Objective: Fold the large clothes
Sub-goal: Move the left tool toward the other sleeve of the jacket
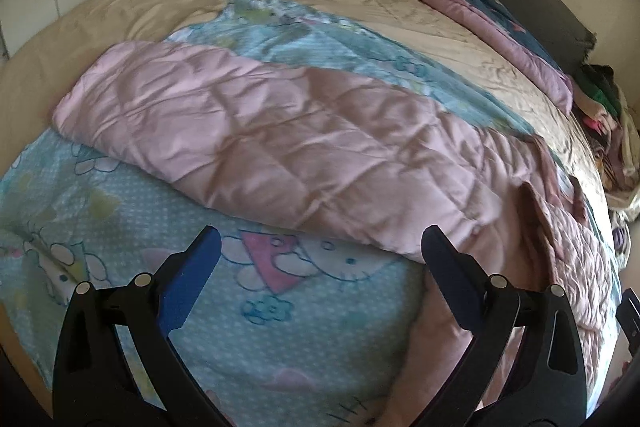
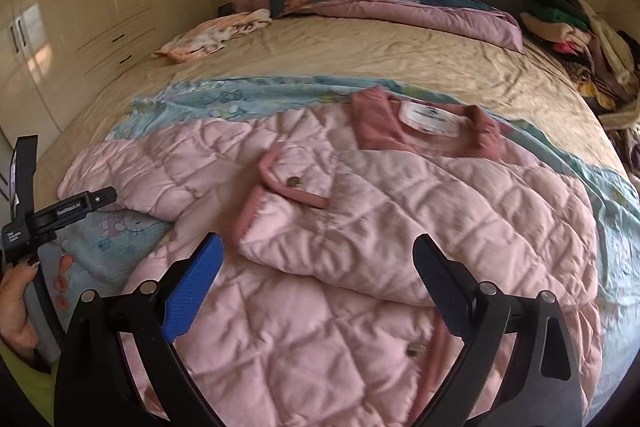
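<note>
Both claws spread, empty: right claw (image 2: pixel 318 251) over pink jacket (image 2: pixel 360 227); left claw (image 1: pixel 320 243) beside sleeve.

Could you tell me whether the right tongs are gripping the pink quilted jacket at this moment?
No, the right tongs stand wide open above the pink quilted jacket, with no fabric pinched between their fingers.

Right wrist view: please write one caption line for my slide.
Open right gripper above a pink quilted jacket spread on a blue cartoon-print blanket.
</note>
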`<state>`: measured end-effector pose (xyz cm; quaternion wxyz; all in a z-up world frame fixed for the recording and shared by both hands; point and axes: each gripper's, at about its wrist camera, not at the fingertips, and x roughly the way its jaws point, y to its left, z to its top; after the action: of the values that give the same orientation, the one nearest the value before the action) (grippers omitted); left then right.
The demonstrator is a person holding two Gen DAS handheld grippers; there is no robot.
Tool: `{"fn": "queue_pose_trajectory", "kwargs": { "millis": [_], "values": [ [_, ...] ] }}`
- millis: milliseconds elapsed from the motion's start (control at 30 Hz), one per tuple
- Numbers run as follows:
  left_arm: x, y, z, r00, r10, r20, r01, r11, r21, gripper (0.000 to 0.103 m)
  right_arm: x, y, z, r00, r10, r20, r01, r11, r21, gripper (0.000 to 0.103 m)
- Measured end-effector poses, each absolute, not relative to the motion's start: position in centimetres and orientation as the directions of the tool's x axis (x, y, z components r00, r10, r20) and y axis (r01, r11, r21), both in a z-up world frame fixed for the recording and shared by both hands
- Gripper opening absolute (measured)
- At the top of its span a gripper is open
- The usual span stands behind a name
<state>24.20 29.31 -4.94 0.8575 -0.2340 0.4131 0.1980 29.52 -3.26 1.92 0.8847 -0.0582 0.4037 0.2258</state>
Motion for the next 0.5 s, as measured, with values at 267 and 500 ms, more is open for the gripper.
{"fn": "queue_pose_trajectory", "kwargs": {
  "millis": [267,500],
  "values": [
    [23.5,32.6,-5.2,0.559,0.187,-0.808,-0.600,0.763,-0.239,0.094,29.3,2.3,1.3,0.533,0.390,-0.751,-0.533,0.844,0.061,0.095],
    [23.3,35.6,-5.4,0.550,0.221,-0.805,-0.643,0.727,-0.240,0.094,29.4,7.2,0.8,0.500,0.415,-0.760,-0.600,0.799,0.043,0.095]
  ]
}}
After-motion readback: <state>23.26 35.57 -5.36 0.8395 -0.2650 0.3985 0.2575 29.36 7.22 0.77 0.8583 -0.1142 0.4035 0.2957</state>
